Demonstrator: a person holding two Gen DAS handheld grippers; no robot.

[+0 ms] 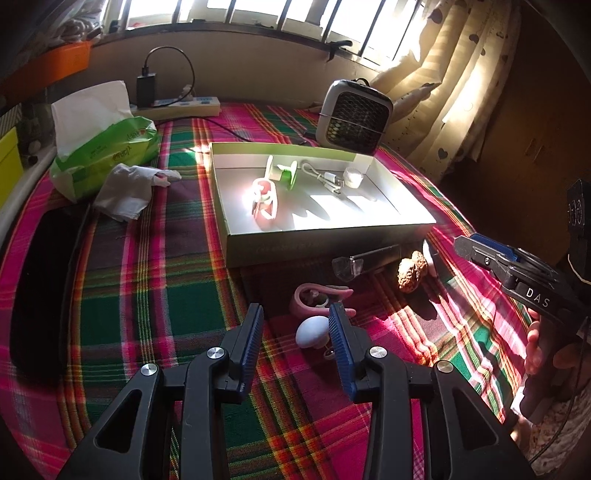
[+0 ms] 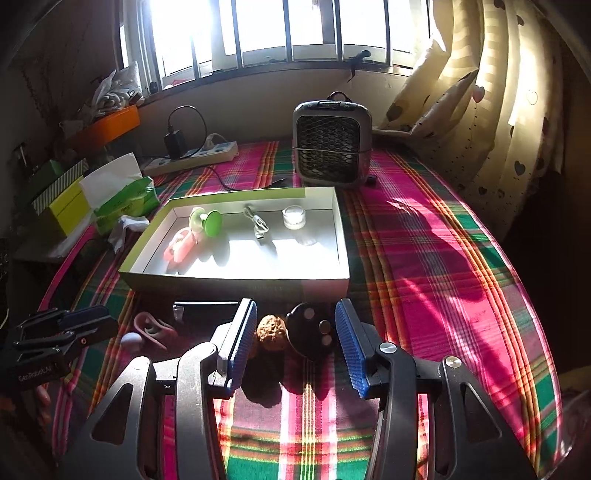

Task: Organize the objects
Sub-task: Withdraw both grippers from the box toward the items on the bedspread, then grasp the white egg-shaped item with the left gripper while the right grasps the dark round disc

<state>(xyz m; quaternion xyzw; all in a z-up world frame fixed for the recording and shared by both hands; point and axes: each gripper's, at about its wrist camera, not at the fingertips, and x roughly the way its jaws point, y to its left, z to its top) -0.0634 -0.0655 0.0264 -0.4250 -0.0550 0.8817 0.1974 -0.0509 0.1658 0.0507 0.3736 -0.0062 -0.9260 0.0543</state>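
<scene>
Strong backlight from a barred window; high contrast, fisheye distortion.

Sunlight enters through the window at the far side and overexposes the panes in both views. Bar shadows stripe the tray floor, where glare washes out the lit patches. The plaid cloth is saturated in direct sun and dim near the tray's front wall. Both views darken to black at the corners, and straight edges bow toward the frame borders. Focus is adequate centrally; the periphery softens.
</scene>
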